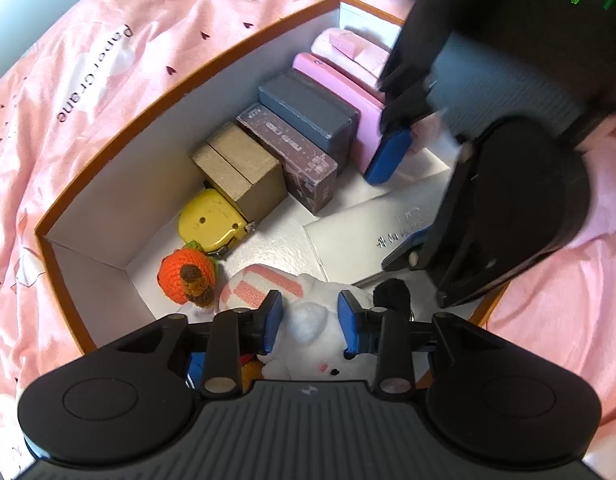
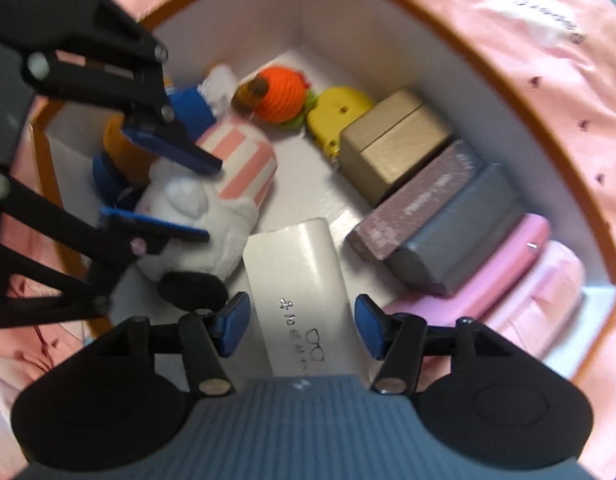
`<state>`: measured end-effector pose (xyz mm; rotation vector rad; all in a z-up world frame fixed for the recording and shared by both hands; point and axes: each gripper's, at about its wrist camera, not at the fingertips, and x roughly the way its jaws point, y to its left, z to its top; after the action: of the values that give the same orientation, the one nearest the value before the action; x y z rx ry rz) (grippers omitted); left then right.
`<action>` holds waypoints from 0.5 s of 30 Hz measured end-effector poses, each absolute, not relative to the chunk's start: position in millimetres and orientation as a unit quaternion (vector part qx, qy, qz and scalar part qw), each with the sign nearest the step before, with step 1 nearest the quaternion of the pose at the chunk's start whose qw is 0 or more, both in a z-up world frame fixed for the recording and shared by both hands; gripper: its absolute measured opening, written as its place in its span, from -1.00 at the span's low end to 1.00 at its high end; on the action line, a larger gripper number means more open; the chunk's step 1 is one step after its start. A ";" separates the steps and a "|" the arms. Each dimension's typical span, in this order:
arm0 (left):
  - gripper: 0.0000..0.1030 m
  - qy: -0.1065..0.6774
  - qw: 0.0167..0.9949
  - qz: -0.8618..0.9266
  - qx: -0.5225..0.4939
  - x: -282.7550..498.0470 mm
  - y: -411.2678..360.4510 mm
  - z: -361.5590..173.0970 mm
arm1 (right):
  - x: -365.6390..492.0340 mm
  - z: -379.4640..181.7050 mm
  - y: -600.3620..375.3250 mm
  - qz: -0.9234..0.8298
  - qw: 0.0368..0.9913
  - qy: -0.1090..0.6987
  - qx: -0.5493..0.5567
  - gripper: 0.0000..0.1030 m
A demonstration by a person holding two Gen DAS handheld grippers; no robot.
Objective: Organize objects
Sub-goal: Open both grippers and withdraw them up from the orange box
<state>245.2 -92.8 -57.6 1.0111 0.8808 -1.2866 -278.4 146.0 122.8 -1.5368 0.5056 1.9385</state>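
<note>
An orange-rimmed box point(image 1: 156, 92) with white walls lies on a pink bedspread. Along its far wall stand a gold box point(image 1: 244, 168), a mauve box point(image 1: 292, 152), a grey box point(image 1: 308, 112), a pink case point(image 1: 339, 88) and a pale pink pouch point(image 1: 351, 48). My left gripper point(image 1: 309, 322) is open around a white plush bunny point(image 1: 308, 320) with a pink-striped part. My right gripper point(image 2: 302, 326) is open over a white glasses case point(image 2: 296, 276), which also shows in the left wrist view point(image 1: 371, 224).
A yellow tape measure point(image 1: 208, 220) and an orange crocheted pumpkin point(image 1: 184, 274) lie in the box's near corner. The pink bedspread point(image 1: 88, 80) surrounds the box. The right gripper's body point(image 1: 507, 184) hangs over the box's right side.
</note>
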 end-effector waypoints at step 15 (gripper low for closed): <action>0.21 0.294 0.817 -0.437 0.233 232.7 -23.2 51.7 | -268.9 174.0 34.8 0.753 0.480 0.142 -0.427 0.32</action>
<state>232.7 -23.2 51.7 0.4970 0.6274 -0.9323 -268.9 34.8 174.0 -1.0408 0.3455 1.8384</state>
